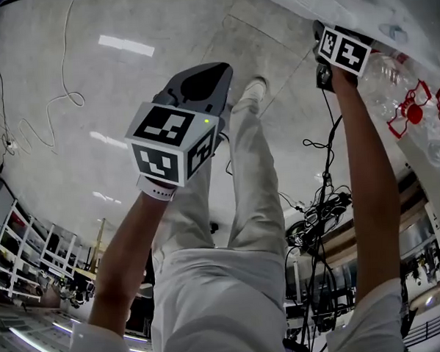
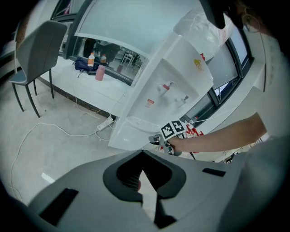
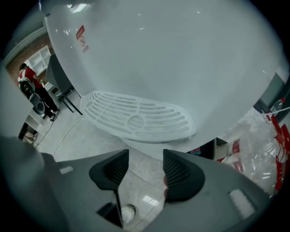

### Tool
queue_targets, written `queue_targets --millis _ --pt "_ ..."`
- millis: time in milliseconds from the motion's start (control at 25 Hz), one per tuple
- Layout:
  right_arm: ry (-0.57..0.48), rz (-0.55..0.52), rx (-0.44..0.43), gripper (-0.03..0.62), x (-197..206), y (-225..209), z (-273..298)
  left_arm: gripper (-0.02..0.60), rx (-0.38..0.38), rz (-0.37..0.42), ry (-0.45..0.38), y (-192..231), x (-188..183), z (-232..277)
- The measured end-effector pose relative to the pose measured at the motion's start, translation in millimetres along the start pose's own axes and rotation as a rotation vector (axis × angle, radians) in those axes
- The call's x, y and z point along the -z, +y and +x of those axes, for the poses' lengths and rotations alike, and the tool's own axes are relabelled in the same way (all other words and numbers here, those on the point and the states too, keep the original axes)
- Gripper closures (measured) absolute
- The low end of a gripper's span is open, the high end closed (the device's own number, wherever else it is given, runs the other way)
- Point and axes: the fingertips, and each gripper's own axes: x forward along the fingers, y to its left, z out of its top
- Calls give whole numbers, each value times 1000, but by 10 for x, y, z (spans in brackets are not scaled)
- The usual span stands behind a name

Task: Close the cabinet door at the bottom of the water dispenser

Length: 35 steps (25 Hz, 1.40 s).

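From the head: left gripper (image 1: 200,83) ahead of the legs (image 1: 236,207), over the floor (image 1: 72,164); right gripper (image 1: 323,37) further right, up against the water dispenser (image 1: 358,2) at the top right corner. Just right of that arm (image 1: 367,171), a bag of bottles (image 1: 404,103) beside the water dispenser; lower down, between legs and arm, a tangle of cables (image 1: 317,210).

Along the left gripper: water dispenser ahead at centre, right gripper at its lower front; chair (image 2: 36,45) far left; power strip (image 2: 105,123) on the floor by the water dispenser's foot; bottles (image 2: 99,72) on the ledge (image 2: 77,84) behind, left of it.

Along the right gripper: drip tray (image 3: 140,118) just above the fingers (image 3: 113,170), bag of bottles to the right, floor beneath.
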Motion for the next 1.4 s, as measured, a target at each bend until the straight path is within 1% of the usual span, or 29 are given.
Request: queue_targets --millis 120,320,440,640,760,800,880,1120,1280,1400 --pt "10 -13 -20 355 109 62 -113 581 10 16 0 -65 -32 -80" --pt "7 7 -53 356 266 221 -410 581 12 38 18 -112 25 -283" --pt "5 -39 -77 356 310 342 -660 580 15 45 22 -202 51 -456" --pt "-25 -105 -96 413 164 462 -1052 580 28 55 12 -345 -32 -713" --pt "-65 -159 -117 426 -29 526 -1320 581 36 64 -4 -459 -149 -866" --pt "-79 -178 -119 450 -102 550 -1424 580 39 67 -11 -499 -192 -926" --pt "-103 -201 -128 469 -201 611 -1636 580 44 70 -18 -576 -238 -1056" --pt "-194 -163 -203 537 -400 808 -2258 580 55 107 -16 -799 -320 -1368" --pt "-222 -123 -240 583 -417 889 -2649 580 51 116 -55 -975 -466 -1580" --pt "-243 -87 -278 583 -393 951 -3021 580 61 127 -98 -1161 -609 -1753"
